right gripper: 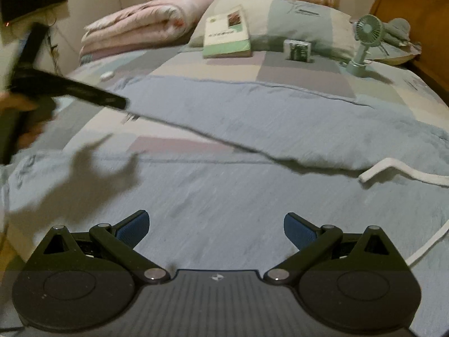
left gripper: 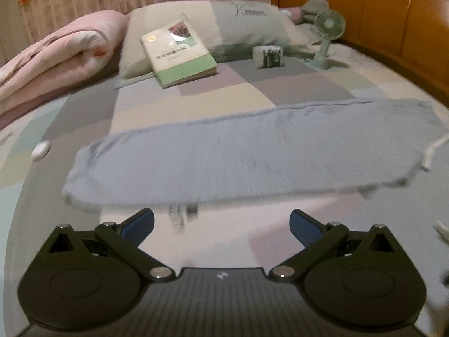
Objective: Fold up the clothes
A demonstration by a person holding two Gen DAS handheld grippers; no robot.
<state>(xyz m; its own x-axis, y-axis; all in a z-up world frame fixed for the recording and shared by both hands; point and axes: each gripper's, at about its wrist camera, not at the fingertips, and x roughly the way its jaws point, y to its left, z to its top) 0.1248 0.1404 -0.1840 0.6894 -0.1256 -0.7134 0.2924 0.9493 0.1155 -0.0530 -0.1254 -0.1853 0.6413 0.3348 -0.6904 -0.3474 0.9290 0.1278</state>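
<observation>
A grey-blue garment lies crosswise on the patchwork bed sheet, blurred by motion. In the left wrist view my left gripper is open just short of the garment's near edge, with a small blurred label on the sheet between its fingers. In the right wrist view the garment spreads wide, one part running along the back and another under my right gripper, which hovers open above the cloth. A white drawstring trails at the right. A hand holds the left gripper at the garment's left corner.
At the head of the bed, a book leans on a pillow, beside a small box and a green desk fan. A folded pink quilt lies at the left. A wooden headboard stands at the right. A small white object rests on the sheet.
</observation>
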